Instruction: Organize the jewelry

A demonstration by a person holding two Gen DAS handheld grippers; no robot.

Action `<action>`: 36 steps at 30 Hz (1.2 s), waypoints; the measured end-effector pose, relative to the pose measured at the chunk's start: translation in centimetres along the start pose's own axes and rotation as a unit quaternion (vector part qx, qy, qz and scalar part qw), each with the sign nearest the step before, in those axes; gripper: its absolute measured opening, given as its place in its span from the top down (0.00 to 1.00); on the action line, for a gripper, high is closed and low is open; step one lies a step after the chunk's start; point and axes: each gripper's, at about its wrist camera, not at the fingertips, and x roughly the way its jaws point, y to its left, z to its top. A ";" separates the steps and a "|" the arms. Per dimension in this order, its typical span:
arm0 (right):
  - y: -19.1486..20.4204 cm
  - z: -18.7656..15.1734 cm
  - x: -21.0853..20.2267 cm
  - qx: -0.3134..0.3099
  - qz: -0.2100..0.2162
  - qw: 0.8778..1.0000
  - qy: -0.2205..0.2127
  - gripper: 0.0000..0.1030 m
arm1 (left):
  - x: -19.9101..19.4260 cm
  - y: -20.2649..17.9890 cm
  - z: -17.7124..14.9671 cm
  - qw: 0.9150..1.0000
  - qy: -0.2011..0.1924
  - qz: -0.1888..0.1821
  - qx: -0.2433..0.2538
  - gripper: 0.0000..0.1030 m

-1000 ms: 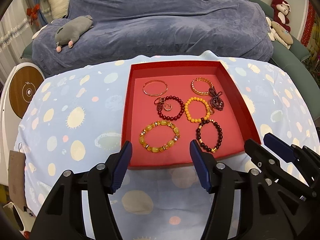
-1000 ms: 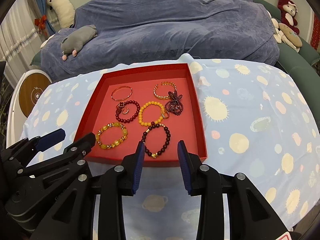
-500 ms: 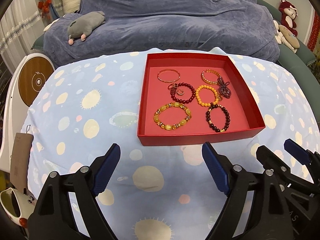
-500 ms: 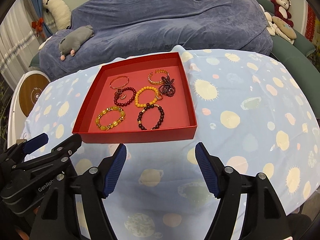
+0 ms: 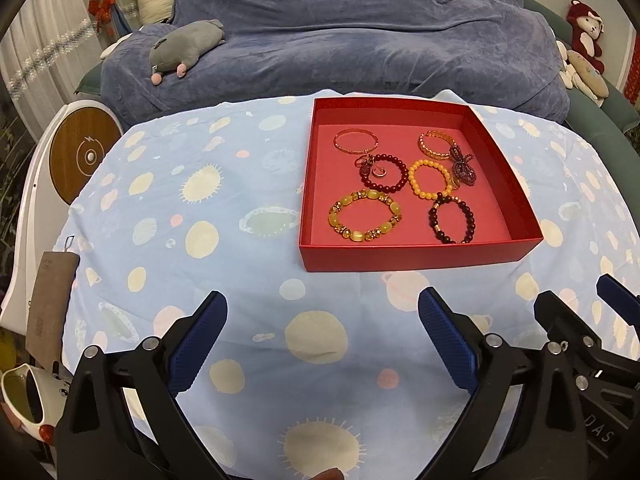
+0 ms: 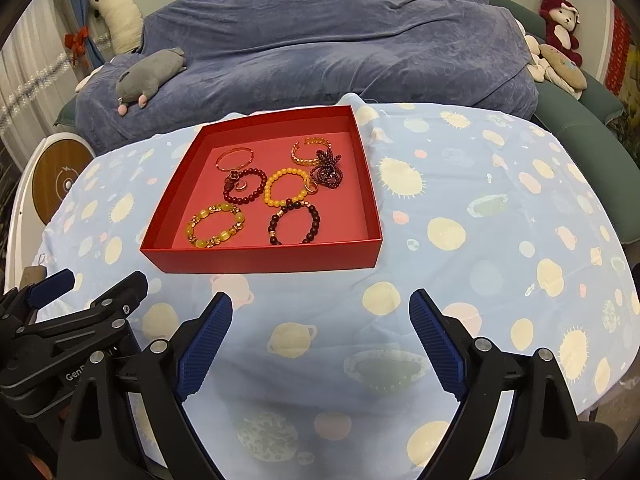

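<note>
— On the cloth (image 5: pixel 224 248), well short of the box (image 5: pixel 416 258), we hold both grippers. Ours on the left (image 5: pixel 322 322) has its jaws spreading wide, nothing between them but printed fabric.

— Same on the right (image 6: pixel 320 320): jaws opening, nothing held, only cloth under them. We see the left gripper again from here, just left of ours, low beside the box's near left corner.

— And the jewelry?

— All inside the box (image 6: pixel 272 260). Nearest the front wall we have the yellow bracelet (image 5: pixel 365 216) on the left and the dark bracelet (image 5: pixel 452 219) on the right, apart from each other.

— Behind those, mid-box, we see the red bracelet (image 5: pixel 385 173) with a ring (image 5: pixel 379 172) lying inside its loop, and the orange bracelet (image 5: pixel 430 179) just right of it.

— Toward the back wall, the thin bangle (image 5: pixel 356 141) sits left and the gold cuff (image 5: pixel 437 145) right. The purple bead cluster (image 5: pixel 463 166) touches the cuff's near right side.

— Beyond the box, we see a blue blanket (image 6: pixel 340 40) with a grey plush (image 6: pixel 150 70) lying on it, off to the left.

— Left of the box, past the cloth's edge, a round wooden disc (image 5: pixel 86 156).
</note>
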 end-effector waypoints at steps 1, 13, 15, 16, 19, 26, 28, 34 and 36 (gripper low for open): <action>0.0 -0.1 0.0 0.000 0.000 1.000 0.000 0.15 | 0.0 0.0 -0.1 1.000 0.001 0.001 0.000 0.11; 0.1 -0.2 0.1 0.008 -0.001 1.000 0.005 0.06 | 0.3 0.3 -0.5 1.000 0.005 0.007 -0.005 0.09; 0.2 -0.2 0.2 0.008 -0.002 1.000 0.005 0.06 | 0.3 0.2 -0.5 1.000 0.005 0.008 -0.005 0.09; 0.1 -0.2 0.2 0.009 -0.001 1.000 0.005 0.06 | 0.3 0.3 -0.5 1.000 0.004 0.009 -0.005 0.09; 0.0 -0.2 0.4 0.009 -0.003 1.000 0.006 0.06 | 0.3 0.2 -0.4 1.000 0.003 0.008 -0.004 0.08; -0.1 -0.3 0.6 0.009 -0.004 1.000 0.009 0.06 | 0.1 0.4 -0.1 1.000 -0.004 0.009 -0.014 0.08; -0.1 -0.3 0.6 0.009 -0.004 1.000 0.009 0.06 | 0.2 0.4 -0.1 1.000 -0.003 0.008 -0.015 0.08; -0.1 -0.3 0.7 0.010 -0.003 1.000 0.010 0.06 | 0.2 0.4 -0.1 1.000 -0.005 0.009 -0.017 0.08; -0.1 -0.4 0.8 0.010 -0.004 1.000 0.011 0.06 | 0.2 0.5 -0.1 1.000 -0.005 0.008 -0.018 0.08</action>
